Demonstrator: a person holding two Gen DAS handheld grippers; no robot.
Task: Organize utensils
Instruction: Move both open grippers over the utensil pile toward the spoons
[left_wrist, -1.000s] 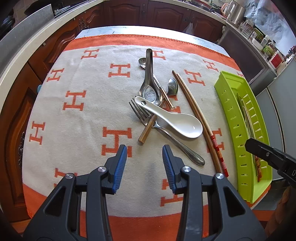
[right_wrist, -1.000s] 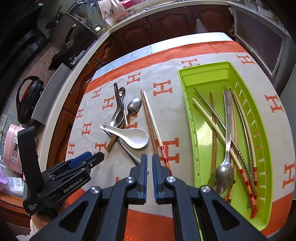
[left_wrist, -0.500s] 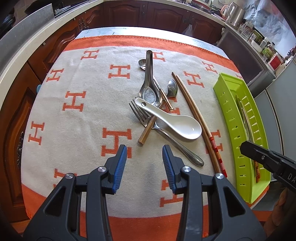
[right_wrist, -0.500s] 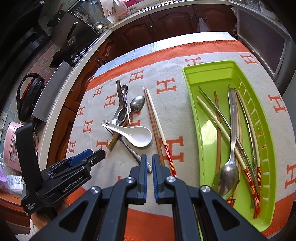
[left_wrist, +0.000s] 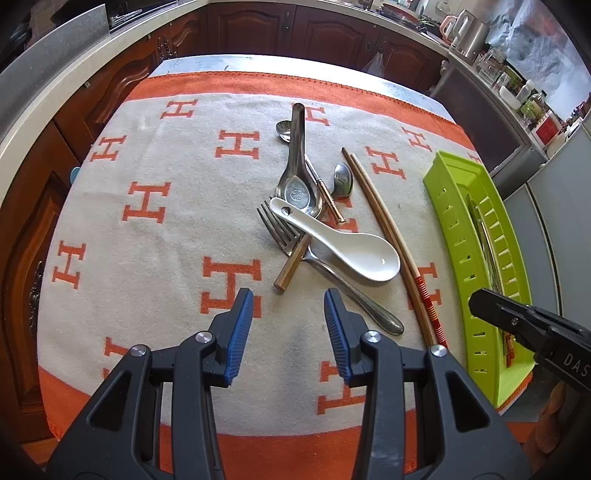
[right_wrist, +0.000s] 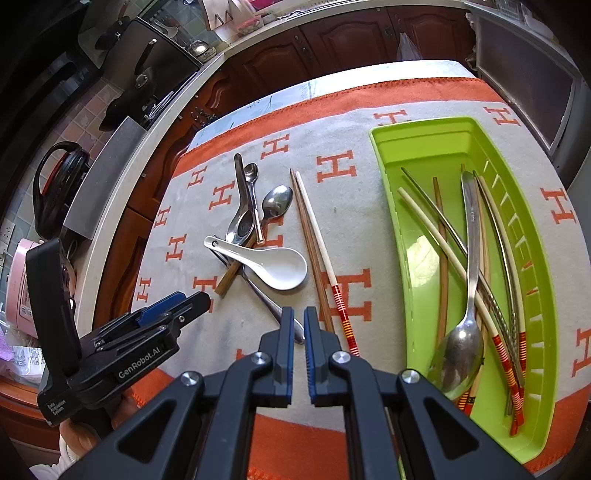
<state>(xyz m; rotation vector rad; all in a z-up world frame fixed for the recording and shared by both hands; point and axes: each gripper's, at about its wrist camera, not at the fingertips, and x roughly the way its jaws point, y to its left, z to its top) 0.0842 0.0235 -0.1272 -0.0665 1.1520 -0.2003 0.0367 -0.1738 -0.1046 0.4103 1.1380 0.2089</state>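
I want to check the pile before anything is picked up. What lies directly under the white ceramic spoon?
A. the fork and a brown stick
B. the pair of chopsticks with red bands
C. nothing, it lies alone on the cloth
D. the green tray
A: the white ceramic spoon lies across the fork and a brown stick, apart from the chopsticks and the green tray.

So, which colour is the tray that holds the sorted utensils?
Bright lime green. The tray shows best in the right wrist view.
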